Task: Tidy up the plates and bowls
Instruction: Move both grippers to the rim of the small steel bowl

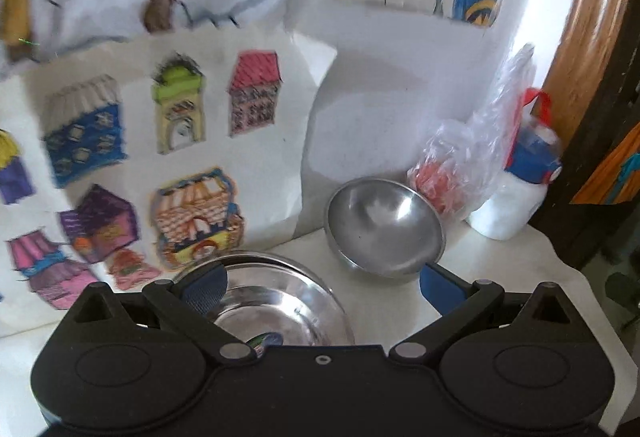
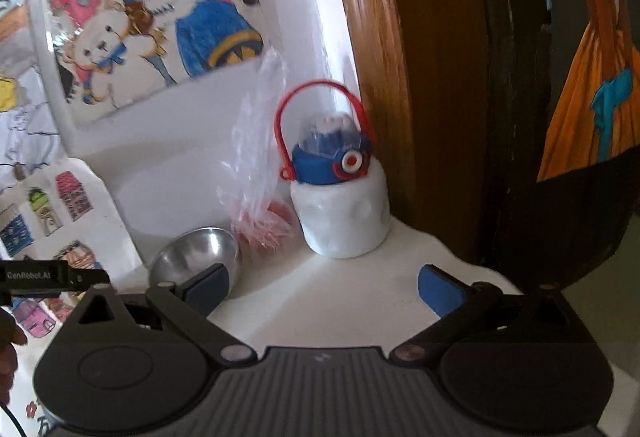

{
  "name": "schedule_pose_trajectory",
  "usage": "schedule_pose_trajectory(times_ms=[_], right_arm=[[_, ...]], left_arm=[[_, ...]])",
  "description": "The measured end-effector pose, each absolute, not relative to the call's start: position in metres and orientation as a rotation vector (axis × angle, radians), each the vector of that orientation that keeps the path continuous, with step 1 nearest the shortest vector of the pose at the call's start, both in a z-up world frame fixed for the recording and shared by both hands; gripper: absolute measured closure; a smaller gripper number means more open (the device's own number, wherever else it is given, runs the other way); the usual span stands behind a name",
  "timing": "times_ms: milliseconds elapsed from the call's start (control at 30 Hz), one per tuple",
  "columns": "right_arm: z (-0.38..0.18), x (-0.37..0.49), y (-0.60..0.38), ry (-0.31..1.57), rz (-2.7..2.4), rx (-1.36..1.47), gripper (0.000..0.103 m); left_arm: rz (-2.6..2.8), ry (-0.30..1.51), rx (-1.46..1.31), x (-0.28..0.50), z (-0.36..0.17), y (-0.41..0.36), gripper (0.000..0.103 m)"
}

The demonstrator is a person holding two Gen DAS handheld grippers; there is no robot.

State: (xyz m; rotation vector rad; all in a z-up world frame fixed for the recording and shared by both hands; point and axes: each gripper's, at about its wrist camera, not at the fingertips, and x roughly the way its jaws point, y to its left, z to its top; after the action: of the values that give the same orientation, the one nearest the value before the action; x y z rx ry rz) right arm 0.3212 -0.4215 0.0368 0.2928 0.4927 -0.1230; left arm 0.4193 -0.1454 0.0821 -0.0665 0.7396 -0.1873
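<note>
A: Left gripper [image 1: 322,287] spread wide, holding nothing; one blue pad over the rim of the near steel bowl [image 1: 276,301], the other out over bare tabletop [image 1: 500,261]. Right gripper [image 2: 324,289] just as wide, also empty, hanging above the white surface with nothing between the pads.

B: And the second bowl [image 1: 384,227]?

A: Tipped on its side just past the left fingers, near the first bowl, mouth facing the camera. Behind it a plastic bag [image 1: 460,161] with something pink inside, then a white bottle [image 2: 344,213] with a blue cap and red loop.

B: Risks?

A: Probably a roll. Round, shiny, resting on its curve: a nudge from one pad alone could spin it into the bag or bottle. Slippery steel under a shallow pinch, likely to squirt out.

B: Differences between views?

A: Near bowl seen from the left wrist only. Bottle's full handle and the wooden frame [image 2: 384,77] beside it clearer from the right, plus the left gripper's edge.
</note>
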Motion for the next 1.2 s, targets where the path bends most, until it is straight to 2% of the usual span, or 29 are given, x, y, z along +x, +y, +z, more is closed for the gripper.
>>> schedule_pose_trajectory(times_ms=[400,900,1067,1200], right_arm=[[0.001,0.39,-0.392,0.549,-0.091,0.292,0.0],[-0.026,0.433,-0.37,0.536,-0.066,0.282,0.001],[-0.031,0.441,-0.368,0.54,-0.047,0.301,0.006],[-0.032,0.444,-0.365,0.551,-0.03,0.314,0.015]], left_arm=[[-0.175,0.799,-0.149,0.476,0.038,-0.15,0.001],[-0.168,0.79,-0.14,0.501,0.021,-0.159,0.001],[-0.167,0.796,-0.145,0.511,0.012,-0.164,0.002],[-0.179,0.811,-0.161,0.515,0.006,-0.164,0.006]])
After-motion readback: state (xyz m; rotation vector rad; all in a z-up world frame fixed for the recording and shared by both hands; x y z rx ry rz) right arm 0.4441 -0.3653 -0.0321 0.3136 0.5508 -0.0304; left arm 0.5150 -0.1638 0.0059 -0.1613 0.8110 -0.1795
